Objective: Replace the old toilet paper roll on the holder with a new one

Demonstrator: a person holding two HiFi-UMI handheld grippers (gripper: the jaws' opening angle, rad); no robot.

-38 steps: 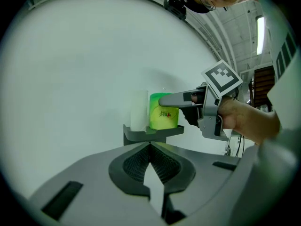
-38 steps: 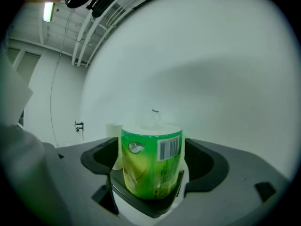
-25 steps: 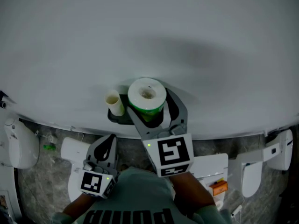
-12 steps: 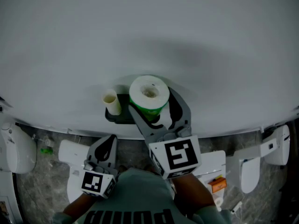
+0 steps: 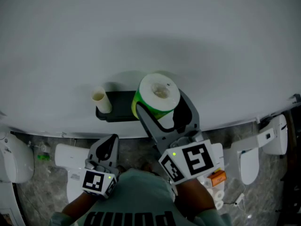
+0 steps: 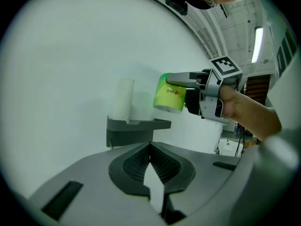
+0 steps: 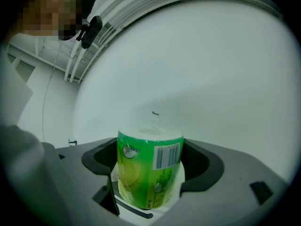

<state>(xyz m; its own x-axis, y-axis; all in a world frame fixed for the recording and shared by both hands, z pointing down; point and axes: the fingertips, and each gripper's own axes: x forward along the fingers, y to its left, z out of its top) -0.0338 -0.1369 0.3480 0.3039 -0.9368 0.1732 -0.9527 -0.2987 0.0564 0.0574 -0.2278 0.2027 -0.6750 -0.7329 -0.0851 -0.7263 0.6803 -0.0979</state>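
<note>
My right gripper (image 5: 161, 111) clamps the wrapped new roll (image 5: 160, 92). The left gripper (image 6: 149, 149) is closed and empty. I worry the slick wrapper slips, or the roll knocks the old tube (image 5: 99, 99) on its left.

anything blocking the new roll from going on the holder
Yes. The old cardboard tube stands upright on the left end of the holder, not yet removed. The new roll, in its green wrapper, is held in the right tongs by the holder's right end; nothing else shows between them.

Roll (image 5: 160, 95) green wrap; holder (image 5: 120, 107) dk grey; wall (image 5: 141, 32) white.
</note>
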